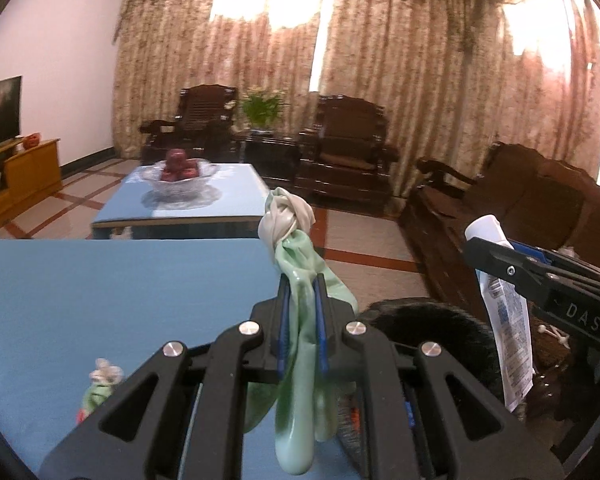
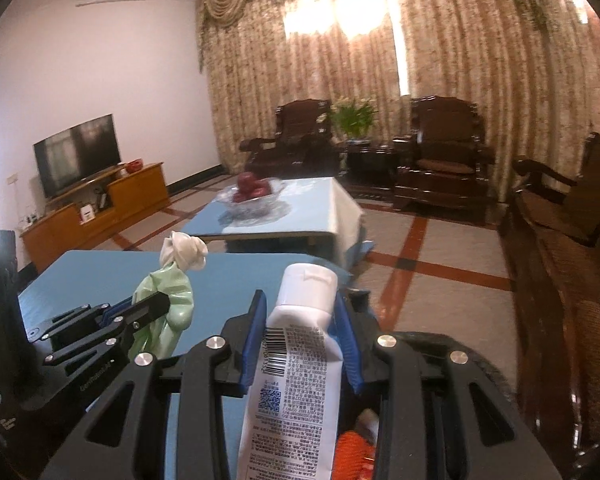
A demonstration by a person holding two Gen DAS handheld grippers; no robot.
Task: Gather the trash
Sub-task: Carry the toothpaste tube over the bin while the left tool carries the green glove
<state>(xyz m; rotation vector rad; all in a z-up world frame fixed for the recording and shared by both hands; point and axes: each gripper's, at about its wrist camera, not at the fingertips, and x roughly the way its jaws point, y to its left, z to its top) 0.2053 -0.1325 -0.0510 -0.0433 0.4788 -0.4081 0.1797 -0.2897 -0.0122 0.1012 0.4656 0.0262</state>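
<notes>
two armchairs [image 2: 302,136], two blue tables [image 2: 300,208], one television [image 2: 78,154]

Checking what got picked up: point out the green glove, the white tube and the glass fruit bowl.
green glove [image 1: 300,264]: left wrist view, on the green bulge just ahead of the pads.
white tube [image 2: 296,356]: right wrist view, on its printed body near the barcode.
glass fruit bowl [image 2: 250,202]: right wrist view, on its front wall.
</notes>
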